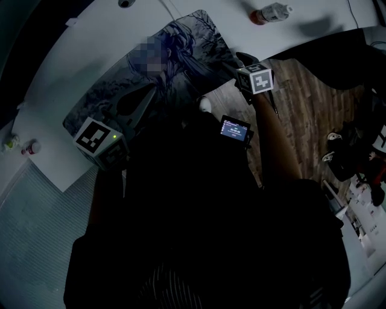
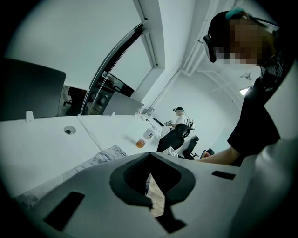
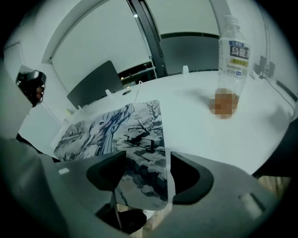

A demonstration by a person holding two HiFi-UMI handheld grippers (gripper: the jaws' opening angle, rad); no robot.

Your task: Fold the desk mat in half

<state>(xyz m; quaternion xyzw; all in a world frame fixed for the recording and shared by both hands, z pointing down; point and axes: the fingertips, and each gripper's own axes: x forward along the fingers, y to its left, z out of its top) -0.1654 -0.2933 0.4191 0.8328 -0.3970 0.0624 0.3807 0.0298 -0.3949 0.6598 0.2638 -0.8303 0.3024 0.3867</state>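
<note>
The desk mat (image 1: 181,54), printed with a blue-grey drawing, lies flat on the white table (image 1: 72,42). In the right gripper view the mat (image 3: 116,135) runs away from me, and its near corner overhangs the table edge. My right gripper (image 3: 146,167) is open, one jaw on each side of that corner's right edge, and the pads do not press on it. In the head view the right gripper (image 1: 241,60) sits at the mat's right end. My left gripper (image 1: 142,99) hovers over the mat's near-left part. Its jaws (image 2: 149,155) are shut, with nothing seen between them.
A clear bottle (image 3: 233,60) with orange contents stands on the table right of the mat, also in view as bottle (image 1: 271,12). Two small bottles (image 1: 21,146) sit at the table's left edge. A dark monitor (image 3: 95,83) stands behind. Wood floor (image 1: 301,84) lies beyond the table edge. A person (image 2: 181,120) sits far off.
</note>
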